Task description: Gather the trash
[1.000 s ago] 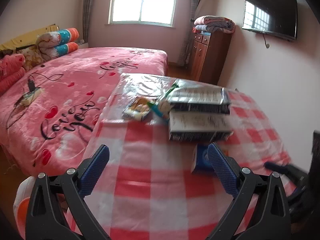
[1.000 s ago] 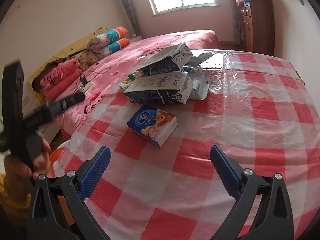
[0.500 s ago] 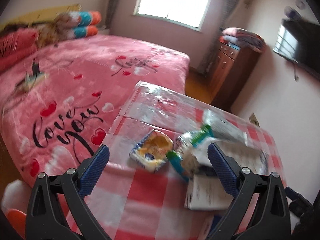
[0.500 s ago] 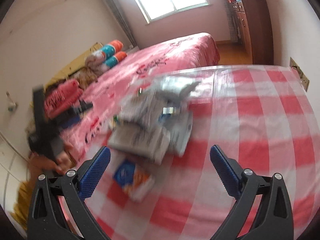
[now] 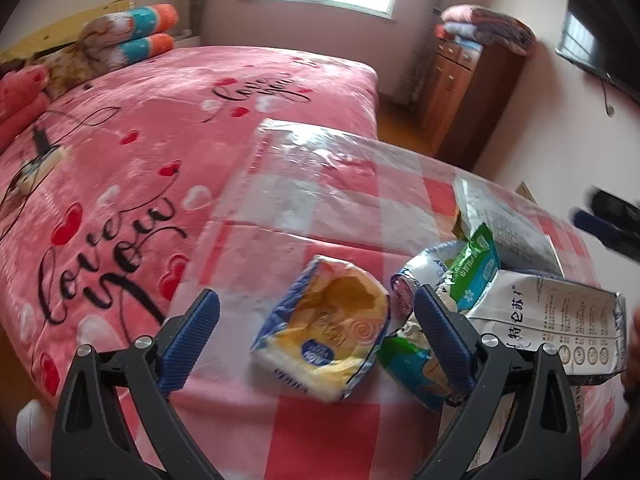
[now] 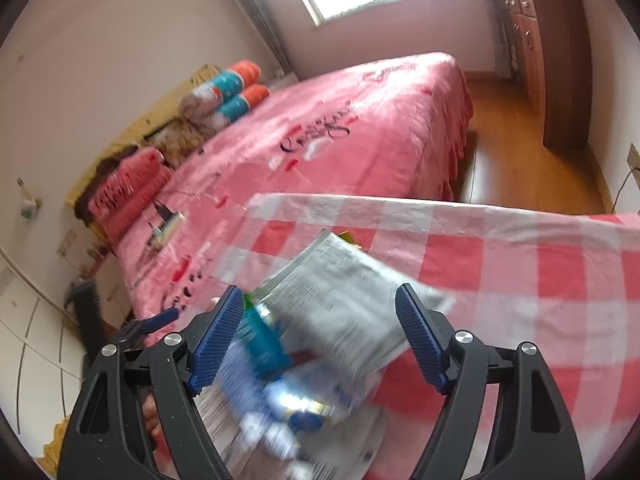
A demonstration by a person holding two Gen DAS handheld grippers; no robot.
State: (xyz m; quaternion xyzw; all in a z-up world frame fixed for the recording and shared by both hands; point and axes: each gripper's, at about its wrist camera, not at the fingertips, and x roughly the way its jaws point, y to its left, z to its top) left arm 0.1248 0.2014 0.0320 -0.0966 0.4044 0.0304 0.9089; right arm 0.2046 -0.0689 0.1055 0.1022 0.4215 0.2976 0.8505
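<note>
L gripper spread wide over yellow snack packet on checked tablecloth. R gripper also agape, over wrapper pile (blurred), nothing gripped.

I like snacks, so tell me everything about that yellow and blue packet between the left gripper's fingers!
The yellow and blue packet is a soft, shiny plastic wrapper, puffy and crinkled, with a blue round logo near its bottom. It lies flat on the red-checked tablecloth, near the pile's edge, its right side against a green wrapper. The open left gripper frames it without touching.

left tool spread | yellow packet between fingers | checked table
</note>
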